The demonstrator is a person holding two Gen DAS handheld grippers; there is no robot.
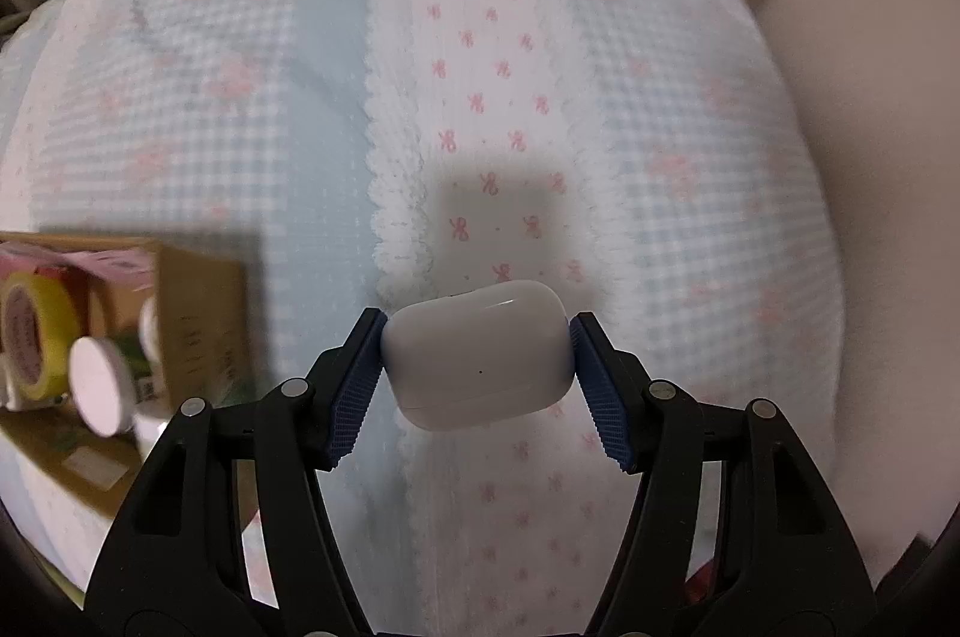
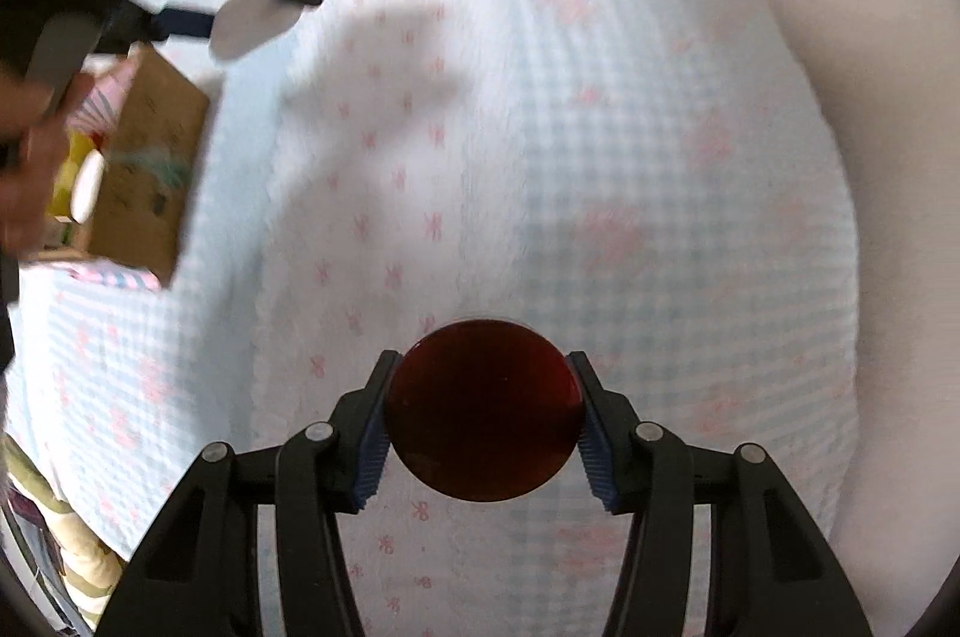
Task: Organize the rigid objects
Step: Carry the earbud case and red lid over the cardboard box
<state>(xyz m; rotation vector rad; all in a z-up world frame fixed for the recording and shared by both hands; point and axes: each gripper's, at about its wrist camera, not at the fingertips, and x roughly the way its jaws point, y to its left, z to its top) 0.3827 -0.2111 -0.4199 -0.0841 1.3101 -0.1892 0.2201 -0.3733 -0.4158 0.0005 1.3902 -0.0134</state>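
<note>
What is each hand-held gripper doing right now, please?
Left hand-held gripper: closed on the white earbud case.
Right hand-held gripper: closed on the dark red disc.

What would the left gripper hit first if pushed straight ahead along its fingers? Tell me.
Most likely the patterned bedspread: the left gripper, shut on the white earbud case, points at bare fabric. The cardboard box sits off left. Depth is unclear.

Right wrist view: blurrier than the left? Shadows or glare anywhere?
Right wrist view: yes, motion blur smears the cardboard box and the left gripper at top left; the dark red round object in the right gripper stays sharp. Left wrist view: mostly crisp, a hard square shadow on the bedspread above the white earbud case, small glare streak on its lid; box edge soft.
</note>
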